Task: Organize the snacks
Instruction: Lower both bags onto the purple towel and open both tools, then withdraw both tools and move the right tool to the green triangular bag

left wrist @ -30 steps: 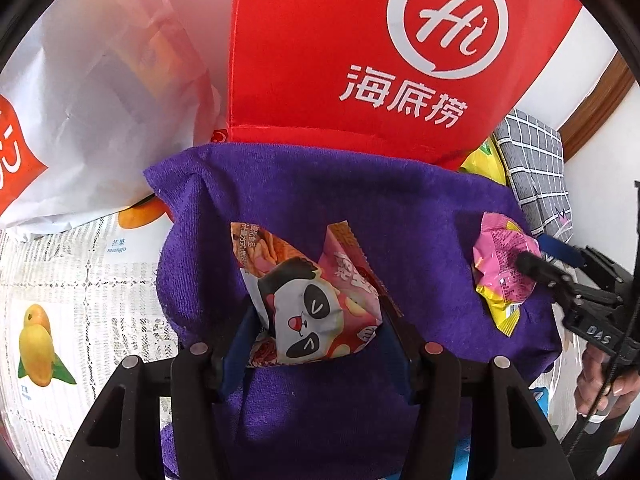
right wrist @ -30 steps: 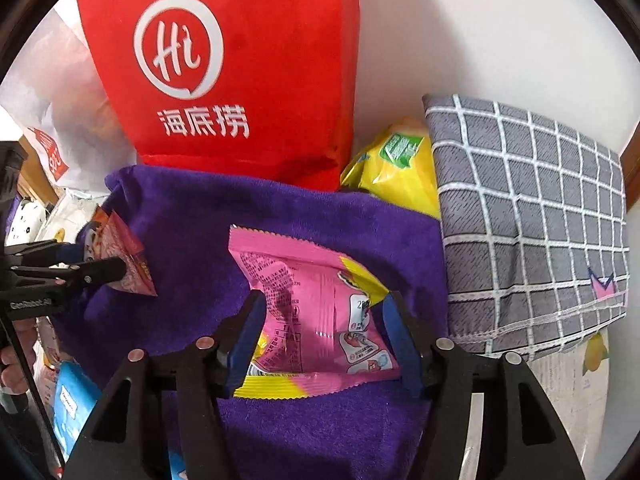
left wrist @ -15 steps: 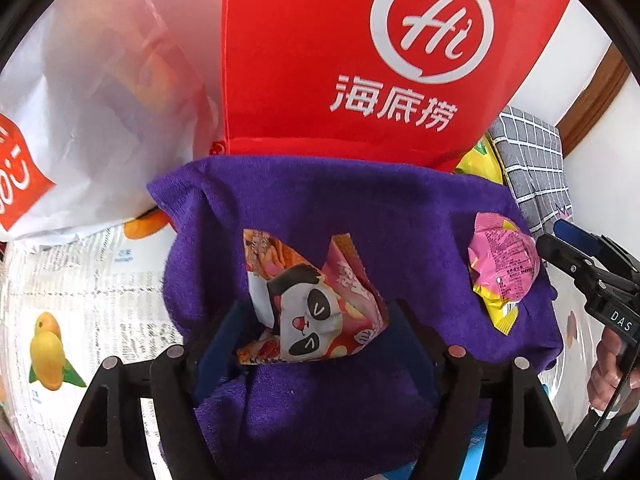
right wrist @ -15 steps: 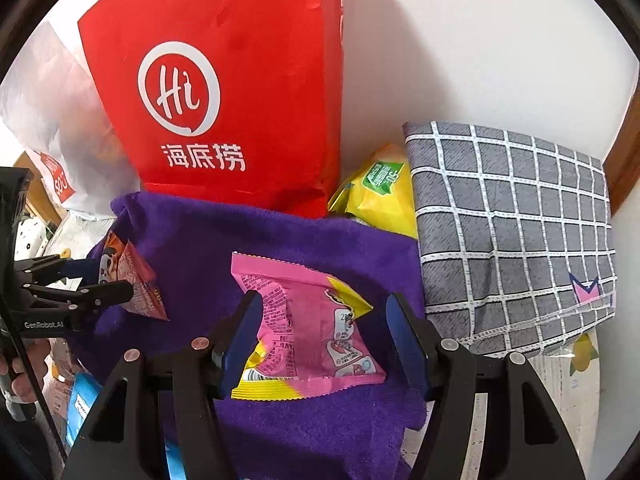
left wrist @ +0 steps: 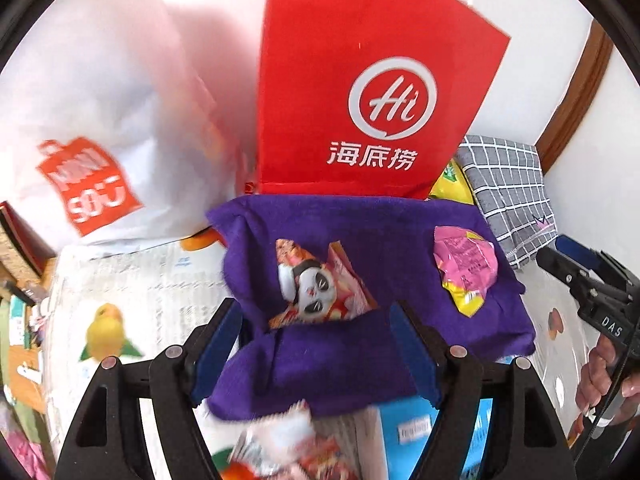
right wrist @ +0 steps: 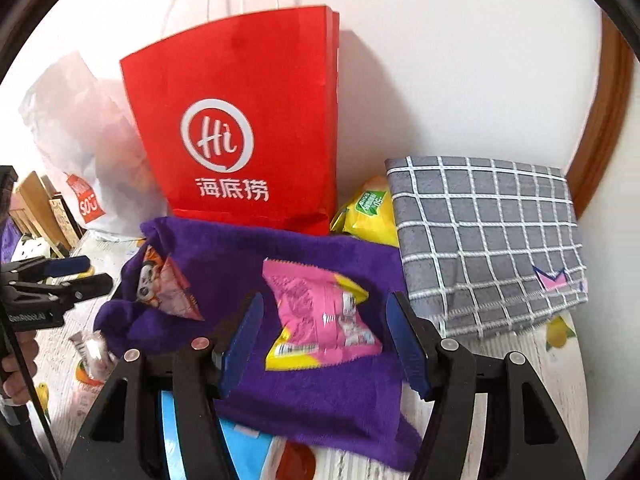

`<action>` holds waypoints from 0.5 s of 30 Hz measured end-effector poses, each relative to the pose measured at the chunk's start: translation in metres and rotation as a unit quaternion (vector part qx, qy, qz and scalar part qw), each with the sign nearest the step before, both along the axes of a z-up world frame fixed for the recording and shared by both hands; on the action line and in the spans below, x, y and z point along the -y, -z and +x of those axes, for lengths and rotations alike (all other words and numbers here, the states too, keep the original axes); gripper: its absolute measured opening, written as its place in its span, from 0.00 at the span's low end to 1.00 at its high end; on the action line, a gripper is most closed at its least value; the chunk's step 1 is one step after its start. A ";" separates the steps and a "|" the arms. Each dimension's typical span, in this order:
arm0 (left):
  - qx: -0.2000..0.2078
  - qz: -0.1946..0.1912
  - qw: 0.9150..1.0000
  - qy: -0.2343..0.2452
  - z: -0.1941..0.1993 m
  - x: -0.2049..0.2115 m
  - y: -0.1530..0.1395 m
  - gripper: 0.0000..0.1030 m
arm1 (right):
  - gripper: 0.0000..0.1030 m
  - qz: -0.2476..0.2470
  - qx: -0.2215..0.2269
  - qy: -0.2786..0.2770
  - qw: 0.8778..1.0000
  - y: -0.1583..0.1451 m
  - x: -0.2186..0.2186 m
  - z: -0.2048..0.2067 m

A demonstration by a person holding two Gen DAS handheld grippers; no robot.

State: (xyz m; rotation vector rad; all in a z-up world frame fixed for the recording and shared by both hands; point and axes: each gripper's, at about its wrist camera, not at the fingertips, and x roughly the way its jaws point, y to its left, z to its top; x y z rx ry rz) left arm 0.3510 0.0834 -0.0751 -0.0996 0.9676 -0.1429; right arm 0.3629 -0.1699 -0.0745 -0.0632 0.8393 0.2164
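Lying flat, pink packet (right wrist: pixel 320 320), seemingly lengthwise.

This looks like a lived-in home, a cluttered tabletop pushed against a plain white wall (right wrist: pixel 460 60) with a brown wooden door or window frame (right wrist: pixel 604 120) at the right edge. Shopping carriers stand against the wall, a red paper bag printed with a white "Hi" logo and Chinese characters (right wrist: pixel 240 120) and a white plastic bag with an orange-red logo (left wrist: pixel 96 100), beside a folded grey cloth with a white grid pattern (right wrist: pixel 488 236). The surface wears a white table covering printed with text and yellow fruit (left wrist: pixel 120 300), with a rumpled purple towel (right wrist: pixel 320 392) spread over it.
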 end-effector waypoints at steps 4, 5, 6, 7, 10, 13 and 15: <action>0.017 0.001 1.000 -0.008 -0.030 -0.005 -0.014 0.73 | 0.62 0.005 -0.006 0.004 1.000 -0.001 0.000 -0.030; 0.022 0.002 1.000 -0.011 -0.041 -0.006 -0.017 0.73 | 0.62 0.008 -0.009 0.005 1.000 0.000 0.001 -0.039; 0.025 0.004 1.000 -0.013 -0.049 -0.006 -0.019 0.73 | 0.62 0.011 -0.011 0.007 1.000 0.001 0.002 -0.046; 0.029 0.004 0.999 -0.014 -0.057 -0.006 -0.022 0.73 | 0.62 0.015 -0.014 0.008 1.000 0.002 0.004 -0.056; 0.038 0.000 0.999 -0.023 -0.079 -0.008 -0.025 0.73 | 0.62 0.025 -0.028 0.006 0.999 0.009 0.006 -0.082; 0.037 0.004 0.999 -0.021 -0.103 -0.009 -0.023 0.73 | 0.62 0.041 -0.043 -0.006 0.998 0.015 0.007 -0.106; 0.040 0.012 0.999 -0.027 -0.114 -0.009 -0.021 0.73 | 0.62 0.044 -0.043 -0.007 0.998 0.019 0.009 -0.121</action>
